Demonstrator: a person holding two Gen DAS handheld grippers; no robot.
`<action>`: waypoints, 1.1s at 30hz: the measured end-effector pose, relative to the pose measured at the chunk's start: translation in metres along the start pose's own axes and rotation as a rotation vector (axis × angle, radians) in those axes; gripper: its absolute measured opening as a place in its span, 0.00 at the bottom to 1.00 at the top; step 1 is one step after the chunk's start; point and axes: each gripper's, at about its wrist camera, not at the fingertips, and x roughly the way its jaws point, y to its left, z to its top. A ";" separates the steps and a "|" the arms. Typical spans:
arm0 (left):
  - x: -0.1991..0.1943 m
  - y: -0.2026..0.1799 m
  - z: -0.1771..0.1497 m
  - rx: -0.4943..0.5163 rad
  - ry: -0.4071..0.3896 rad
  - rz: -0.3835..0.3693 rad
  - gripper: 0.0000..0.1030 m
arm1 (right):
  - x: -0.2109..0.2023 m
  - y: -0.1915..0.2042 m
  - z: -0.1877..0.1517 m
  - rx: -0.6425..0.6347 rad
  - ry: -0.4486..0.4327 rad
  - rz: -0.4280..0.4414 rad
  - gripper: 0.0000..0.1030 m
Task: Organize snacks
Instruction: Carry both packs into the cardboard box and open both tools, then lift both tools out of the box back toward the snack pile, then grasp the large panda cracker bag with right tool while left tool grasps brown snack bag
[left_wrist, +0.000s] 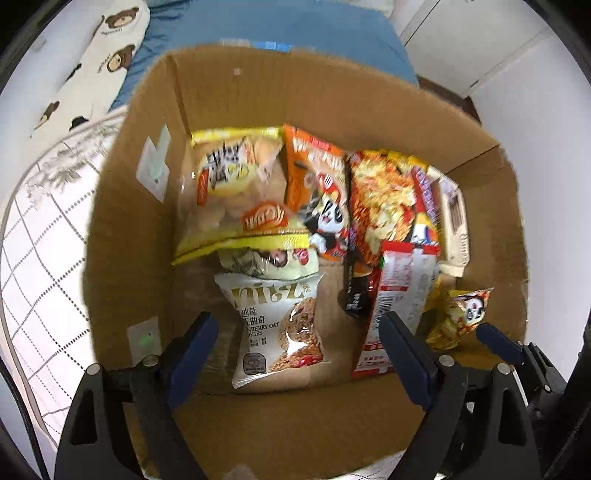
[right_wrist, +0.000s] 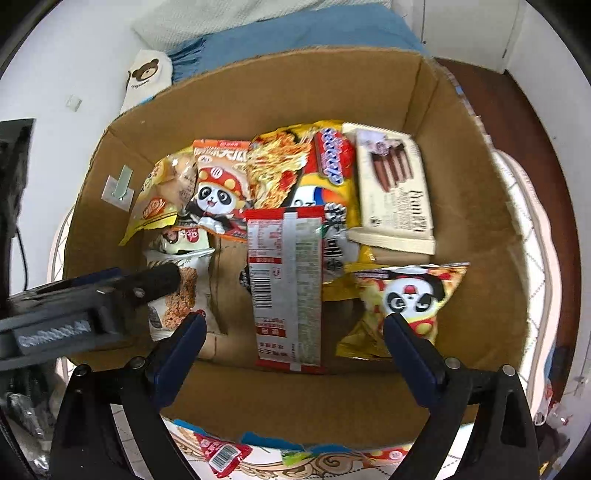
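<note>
- We see a cardboard box (left_wrist: 258, 92) filling the middle of both views, its flaps up and snack packs lying inside.
- Our left gripper (left_wrist: 299, 354) hangs at the bottom of the left wrist view, jaws spread wide and holding nothing; the cookie bag (left_wrist: 277, 325) lies on the box floor between its fingers.
- Our right gripper (right_wrist: 295, 354) sits at the bottom of the right wrist view, likewise released and empty, with the red pack (right_wrist: 286, 288) lying lengthwise between its fingers.
- In the right wrist view the left gripper (right_wrist: 162, 280) reaches in from the left edge, over the cookie bag (right_wrist: 181, 299).
- Along the far side of the box, from left to right in the left wrist view: a yellow bread bag (left_wrist: 236, 192), an orange panda bag (left_wrist: 317, 192), a noodle pack (left_wrist: 384, 199) and a cream wafer pack (left_wrist: 456, 221) at the right wall.
- A small green pack (left_wrist: 269, 262) lies between the bread bag and the cookie bag, touching both.
- A yellow panda bag (right_wrist: 406, 302) rests in the lower right of the box, just beside the red pack and close to the right finger of the right gripper.
- Behind the box, in the upper part of both views, lies a blue cloth (right_wrist: 295, 33); a bear-print pillow (left_wrist: 107, 55) is at the upper left of the left wrist view.
- More wrappers (right_wrist: 221, 452) show at the bottom edge of the right wrist view, outside the box's near wall.
</note>
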 end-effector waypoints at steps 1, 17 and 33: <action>-0.002 -0.002 0.000 0.007 -0.014 0.002 0.87 | -0.006 -0.001 0.000 0.004 -0.008 -0.010 0.96; -0.081 -0.005 -0.061 0.068 -0.275 0.087 0.87 | -0.092 -0.004 -0.026 -0.024 -0.212 -0.071 0.96; -0.176 -0.011 -0.147 0.084 -0.509 0.061 0.87 | -0.207 0.014 -0.104 -0.089 -0.455 -0.057 0.96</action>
